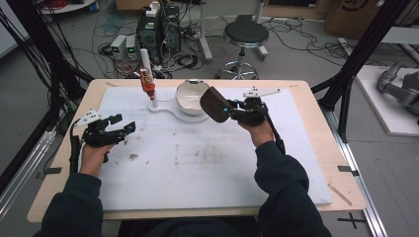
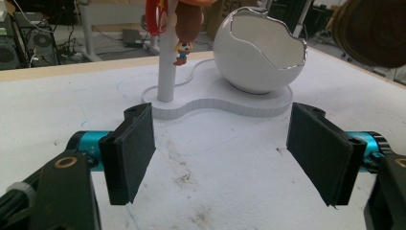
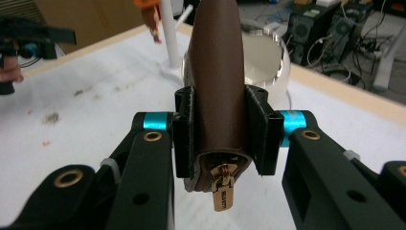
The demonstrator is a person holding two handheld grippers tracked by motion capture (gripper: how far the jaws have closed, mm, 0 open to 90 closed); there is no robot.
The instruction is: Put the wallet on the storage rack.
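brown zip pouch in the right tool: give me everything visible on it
The brown pouch is a rounded, flat case that looks like smooth leather, with a gold zipper pull dangling from its near end. The right tool is shut on it, black pads pressing both flat sides, holding it edge-up above the white mat, clear of the surface. It sits just in front of the white egg-shaped bowl; contact with the bowl cannot be told.

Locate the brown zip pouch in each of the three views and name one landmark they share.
High view: brown pouch right of centre, held above the mat beside the bowl.
Left gripper view: top right corner, right of the bowl.
Right gripper view: centre, clamped upright between the fingers.
Shared landmark: white broken-egg bowl.
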